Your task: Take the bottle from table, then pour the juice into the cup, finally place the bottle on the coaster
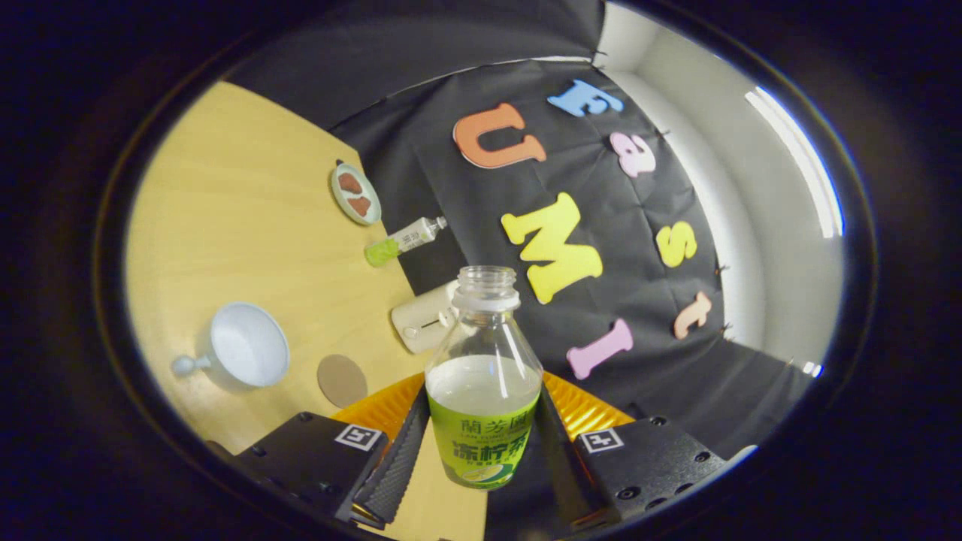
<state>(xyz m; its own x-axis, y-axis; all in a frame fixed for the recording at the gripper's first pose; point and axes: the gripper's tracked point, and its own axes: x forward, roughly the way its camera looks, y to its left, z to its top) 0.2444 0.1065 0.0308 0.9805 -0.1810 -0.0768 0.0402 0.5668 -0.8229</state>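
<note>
1. Pale wooden table (248,225) tilts behind your gripper (481,451).
2. Your fingers clamp the uncapped clear plastic bottle with green label (483,391) between them.
3. White cup (248,346) and round brown coaster (342,380) lie beyond.

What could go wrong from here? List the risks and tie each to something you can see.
1. The bottle has no cap and still holds juice; the gripper clamps it with the view tilted, so juice may spill before it is over the cup.
2. The fingers grip low on the label, so the bottle could slip or swing during pouring.
3. The coaster sits close beside the cup, risking a knock.
</note>
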